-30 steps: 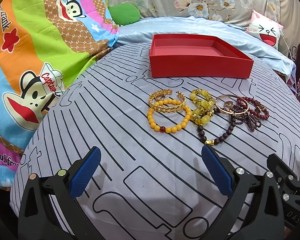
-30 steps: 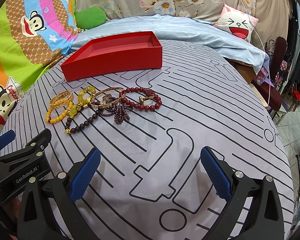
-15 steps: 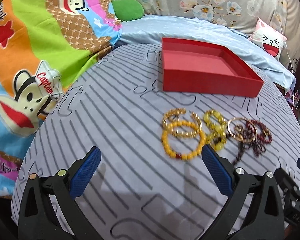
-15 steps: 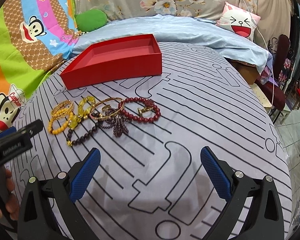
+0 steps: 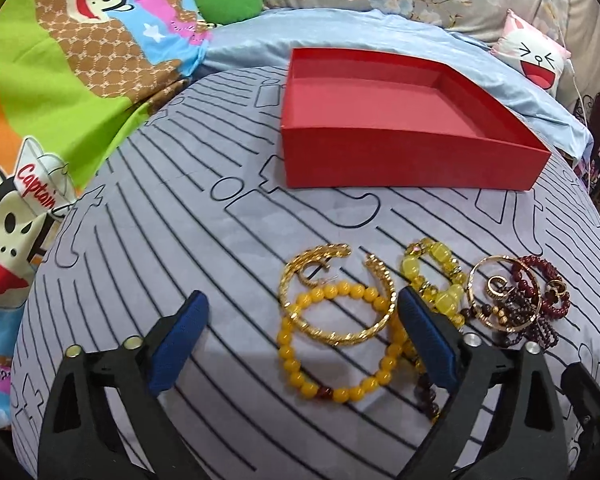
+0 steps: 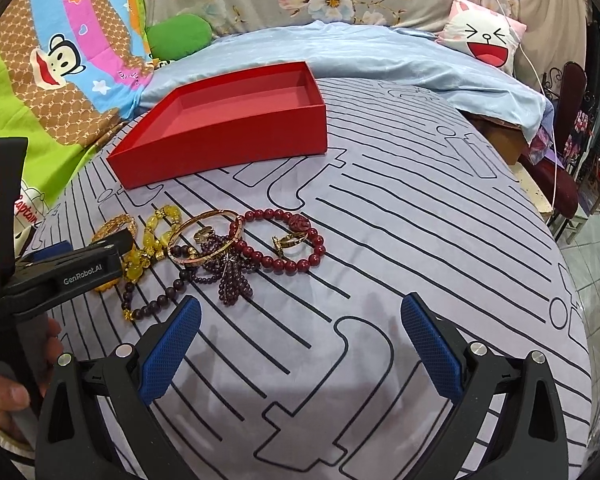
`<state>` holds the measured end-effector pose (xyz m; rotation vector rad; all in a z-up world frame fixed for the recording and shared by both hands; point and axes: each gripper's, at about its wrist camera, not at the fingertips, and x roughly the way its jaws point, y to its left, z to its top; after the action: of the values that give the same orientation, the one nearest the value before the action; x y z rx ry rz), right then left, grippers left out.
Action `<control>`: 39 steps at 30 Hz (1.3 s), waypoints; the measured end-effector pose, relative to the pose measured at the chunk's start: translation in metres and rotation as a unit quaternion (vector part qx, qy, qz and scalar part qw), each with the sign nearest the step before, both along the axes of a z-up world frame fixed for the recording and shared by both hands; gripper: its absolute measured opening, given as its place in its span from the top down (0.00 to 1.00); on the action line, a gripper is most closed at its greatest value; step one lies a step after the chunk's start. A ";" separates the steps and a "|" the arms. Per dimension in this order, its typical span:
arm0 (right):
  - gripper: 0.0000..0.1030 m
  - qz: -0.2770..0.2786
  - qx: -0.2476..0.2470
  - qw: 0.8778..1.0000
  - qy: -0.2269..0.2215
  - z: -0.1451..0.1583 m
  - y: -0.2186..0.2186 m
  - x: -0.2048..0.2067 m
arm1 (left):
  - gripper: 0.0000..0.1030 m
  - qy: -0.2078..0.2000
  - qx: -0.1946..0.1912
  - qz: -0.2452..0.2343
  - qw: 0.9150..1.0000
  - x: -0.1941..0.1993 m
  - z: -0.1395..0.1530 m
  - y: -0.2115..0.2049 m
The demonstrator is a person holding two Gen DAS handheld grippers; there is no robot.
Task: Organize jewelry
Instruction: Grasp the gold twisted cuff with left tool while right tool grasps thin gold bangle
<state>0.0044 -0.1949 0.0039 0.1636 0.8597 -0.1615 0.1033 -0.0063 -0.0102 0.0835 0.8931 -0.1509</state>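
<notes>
A pile of bracelets lies on the grey striped cloth in front of a red box (image 5: 380, 160). My left gripper (image 5: 304, 336) hovers over the pile's left end. Its jaws are closing, with an orange bead bracelet (image 5: 288, 356) and a gold bangle (image 5: 340, 338) between the blue pads, which do not press on them. A yellow chunky bracelet (image 5: 440, 276), a rose-gold bangle (image 5: 476, 280) and dark red beads (image 5: 540, 268) lie to the right. My right gripper (image 6: 302, 344) is open over bare cloth, short of a red bead bracelet (image 6: 268, 213) and a purple bead tassel (image 6: 232, 280).
The red box (image 6: 228, 148) holds nothing. In the right wrist view the left gripper (image 6: 96, 248) covers part of the pile, with a hand (image 6: 4, 392) on its grip. A blue blanket (image 6: 360, 52), cartoon bedding (image 5: 60, 80) and a pillow (image 6: 484, 40) ring the cloth.
My left gripper has moved forward over the pile, so the orange bracelet and gold bangle now sit between its pads, and its jaws have narrowed a little. The right gripper crept slightly closer.
</notes>
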 end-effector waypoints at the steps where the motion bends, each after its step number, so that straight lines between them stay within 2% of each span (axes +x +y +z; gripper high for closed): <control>1: 0.06 0.001 0.001 1.000 0.000 0.000 0.000 0.001 | 0.21 0.002 -0.003 -0.004 1.000 0.002 0.000 0.000; 2: 0.06 0.001 0.001 1.000 -0.001 0.000 0.001 0.002 | 0.23 0.005 -0.008 -0.006 1.000 0.003 -0.001 0.000; 4: 0.06 0.004 0.003 1.000 -0.003 0.001 0.002 0.004 | 0.36 0.013 -0.027 -0.011 0.999 0.005 -0.001 0.002; 5: 0.06 0.005 0.004 1.000 -0.004 0.002 0.002 0.005 | 0.38 0.012 -0.029 -0.012 0.999 0.004 0.000 0.002; 6: 0.06 0.006 0.004 1.000 -0.005 0.002 0.003 0.005 | 0.45 0.011 -0.032 -0.015 0.999 0.004 0.000 0.002; 7: 0.06 0.008 0.004 1.000 -0.006 0.003 0.004 0.007 | 0.47 0.011 -0.034 -0.020 0.999 0.003 0.001 0.001; 14: 0.06 0.021 -0.004 1.000 -0.013 0.008 0.014 0.015 | 0.47 0.001 -0.049 -0.027 0.998 -0.008 0.008 0.002; 19: 0.06 0.038 -0.012 0.999 -0.013 0.009 0.024 0.027 | 0.47 -0.012 -0.045 -0.017 0.999 -0.016 0.017 0.010; 28: 0.13 0.068 -0.033 0.997 0.003 0.000 0.047 0.056 | 0.47 -0.013 -0.043 -0.001 0.999 -0.019 0.016 0.024; 35: 0.25 0.083 -0.052 0.995 0.018 -0.009 0.055 0.069 | 0.47 -0.013 -0.043 0.000 0.999 -0.020 0.014 0.026; 36: 0.30 0.085 -0.052 0.995 0.020 -0.009 0.056 0.070 | 0.47 -0.013 -0.043 -0.001 0.999 -0.020 0.013 0.025; 39: 0.34 0.089 -0.037 0.995 0.020 -0.011 0.053 0.071 | 0.47 -0.012 -0.046 -0.002 0.999 -0.019 0.013 0.025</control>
<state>0.0755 -0.1415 -0.0068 0.0135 0.9023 -0.0290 0.0844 0.0188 0.0025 0.0018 0.8611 -0.1929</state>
